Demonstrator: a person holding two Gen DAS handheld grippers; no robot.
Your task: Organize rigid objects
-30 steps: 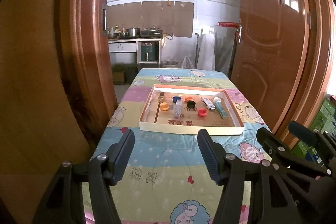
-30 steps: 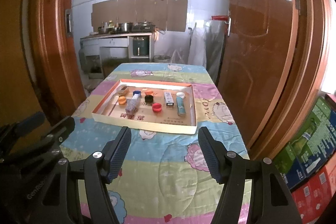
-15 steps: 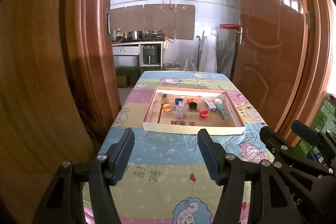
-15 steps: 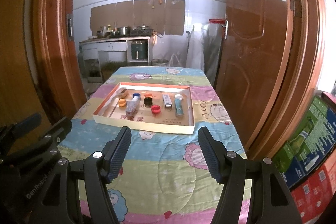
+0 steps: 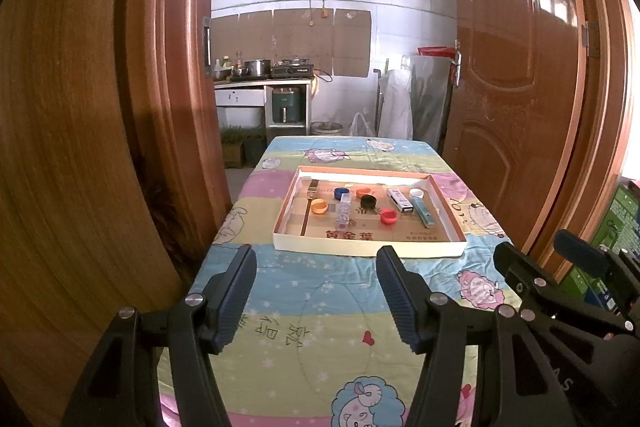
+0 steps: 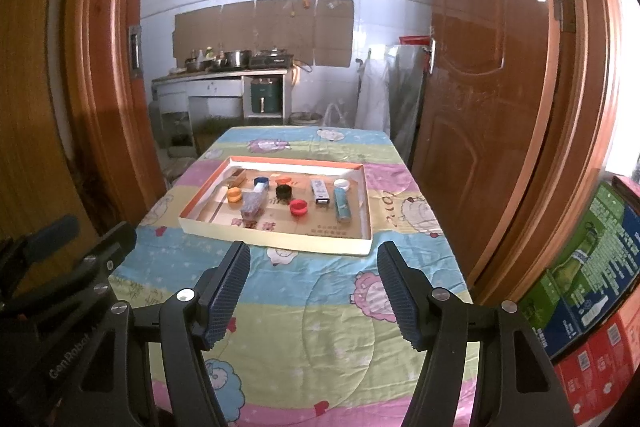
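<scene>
A shallow cardboard tray (image 5: 370, 250) (image 6: 280, 235) lies on the table's colourful cloth. In it are several bottle caps, among them an orange cap (image 5: 319, 205), a black cap (image 5: 368, 202) and a red cap (image 5: 388, 215) (image 6: 298, 207). A clear plastic box (image 5: 344, 213) (image 6: 252, 203), a white box (image 5: 400, 199) (image 6: 320, 191) and a teal tube (image 5: 423, 211) (image 6: 343, 208) lie there too. My left gripper (image 5: 316, 293) is open and empty, short of the tray's near edge. My right gripper (image 6: 314, 291) is open and empty, equally short of it.
The table (image 5: 344, 311) stands in a doorway between wooden door leaves (image 5: 512, 99) and a wooden panel (image 5: 80, 147). Stacked printed cartons (image 6: 588, 287) stand at the right. A kitchen counter with pots (image 5: 260, 73) is far behind.
Both grippers have drawn back and risen a little, so the tray looks smaller and farther. Both stay open and empty.
</scene>
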